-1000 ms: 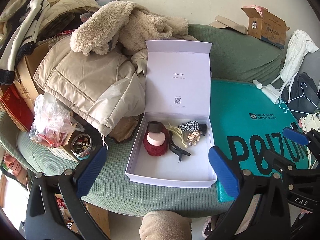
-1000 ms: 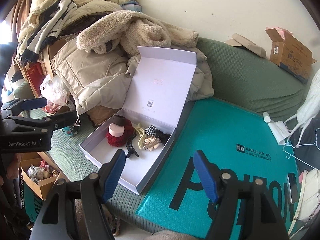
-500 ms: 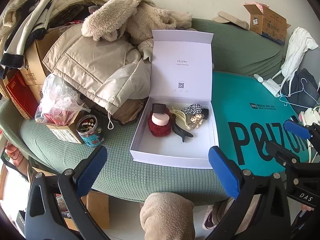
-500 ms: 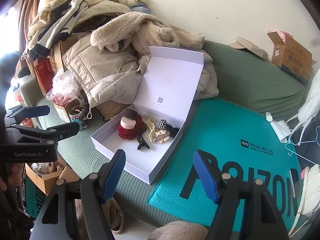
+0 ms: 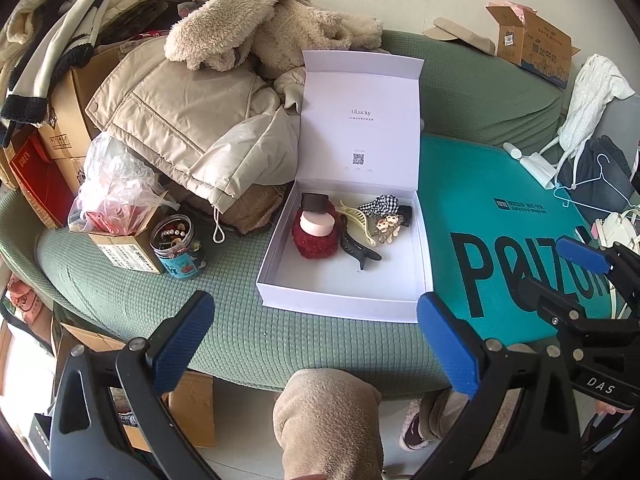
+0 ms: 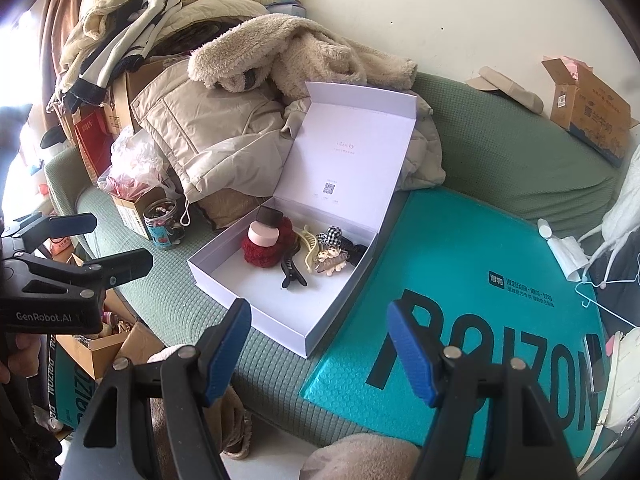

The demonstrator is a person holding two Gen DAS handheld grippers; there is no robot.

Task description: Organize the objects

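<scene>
A white gift box (image 5: pixel 340 306) (image 6: pixel 248 308) lies on the green sofa with its lid standing up. Inside sit a red fuzzy scrunchie (image 5: pixel 314 240) (image 6: pixel 264 252) with a pink round case on top, a black claw clip (image 5: pixel 358 250) (image 6: pixel 292 272), a cream claw clip (image 5: pixel 356 216) and a checkered bow (image 5: pixel 380 204). My left gripper (image 5: pixel 316 320) hangs open in front of the box's near edge, nothing between its fingers. My right gripper (image 6: pixel 320 328) is open too, over the box's near right corner.
A pile of beige coats (image 5: pixel 192 120) crowds the sofa left of the box. A jar of small items (image 5: pixel 178 246) and a carton with a plastic bag (image 5: pixel 116 204) stand at the left. A teal bubble mailer (image 5: pixel 500 208) lies right of the box. A person's knee (image 5: pixel 328 420) is below.
Both grippers have drawn back from the box, which now looks smaller and farther; more of the sofa's front edge and the floor shows. Both stay open.
</scene>
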